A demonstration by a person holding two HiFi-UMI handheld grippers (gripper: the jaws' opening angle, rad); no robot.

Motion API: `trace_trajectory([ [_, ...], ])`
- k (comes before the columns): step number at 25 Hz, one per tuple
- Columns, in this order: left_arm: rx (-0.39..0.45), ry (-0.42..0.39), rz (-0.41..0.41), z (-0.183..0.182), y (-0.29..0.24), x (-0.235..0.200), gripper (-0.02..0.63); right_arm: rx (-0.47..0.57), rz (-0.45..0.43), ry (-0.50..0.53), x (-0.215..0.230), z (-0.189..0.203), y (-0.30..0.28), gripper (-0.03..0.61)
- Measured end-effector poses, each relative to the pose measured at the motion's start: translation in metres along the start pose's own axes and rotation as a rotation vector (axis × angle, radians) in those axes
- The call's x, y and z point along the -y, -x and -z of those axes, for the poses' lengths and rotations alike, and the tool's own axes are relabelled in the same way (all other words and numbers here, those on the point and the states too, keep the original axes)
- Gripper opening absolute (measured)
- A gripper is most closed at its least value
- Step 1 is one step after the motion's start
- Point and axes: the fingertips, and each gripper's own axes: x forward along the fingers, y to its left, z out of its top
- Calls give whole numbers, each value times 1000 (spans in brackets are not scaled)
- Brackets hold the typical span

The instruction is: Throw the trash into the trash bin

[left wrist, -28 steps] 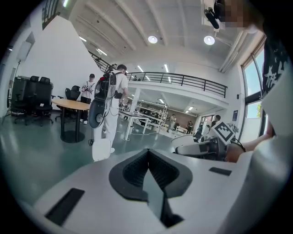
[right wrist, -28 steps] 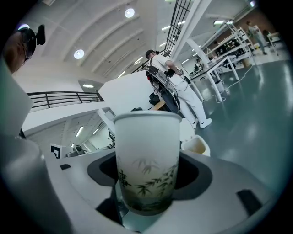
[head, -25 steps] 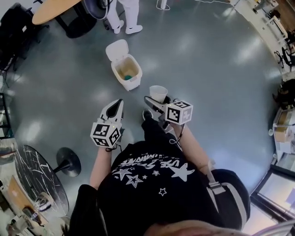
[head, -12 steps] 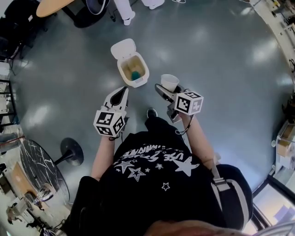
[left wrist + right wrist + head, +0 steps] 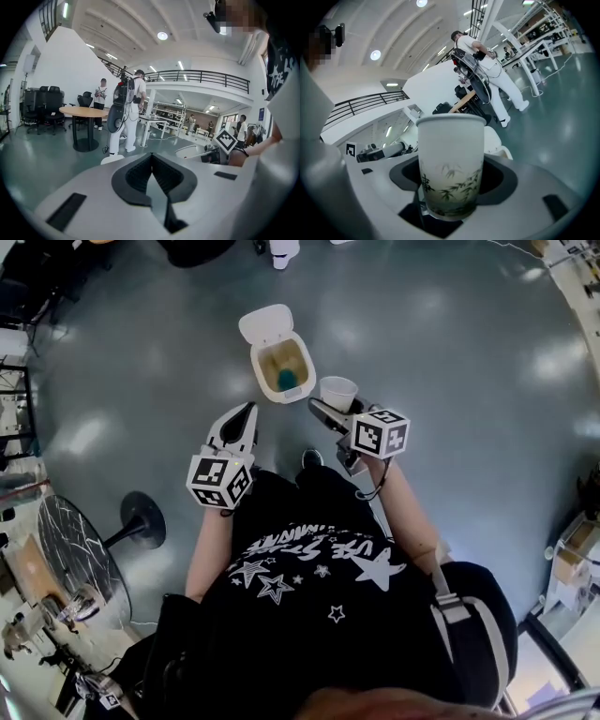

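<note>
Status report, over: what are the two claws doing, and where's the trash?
Left gripper shut, empty. Right gripper shut on paper cup, upright. Trash bin open, ahead; nothing between.

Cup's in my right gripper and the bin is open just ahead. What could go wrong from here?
1. The paper cup in the right gripper is beside the trash bin, not over its opening; letting go now would likely drop it on the floor.
2. The opening looks small, so the cup could catch the rim and bounce out.
3. The left gripper, shut and empty, is near the bin and might nudge it.
</note>
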Motion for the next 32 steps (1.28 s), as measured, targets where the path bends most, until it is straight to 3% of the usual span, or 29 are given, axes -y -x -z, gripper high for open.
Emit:
trace_trajectory([
  [7,0,38,-35,9,16,-32,12,-56,-17,14,-16,12,-32,307],
  [16,-12,46,86,1,-20,-47,12,-34,85,30,-17,-17,-36,307],
  [21,-46,48,143,-5,-38,-59,12,-47,136,-15,-12,-22,-46,308],
  [27,-105,51,178,10,-56,-57,12,-72,185,-55,-1,-18,-43,307],
  [32,-149,41,186,-2,-59,-72,12,-96,222,-72,-6,-23,-53,307],
])
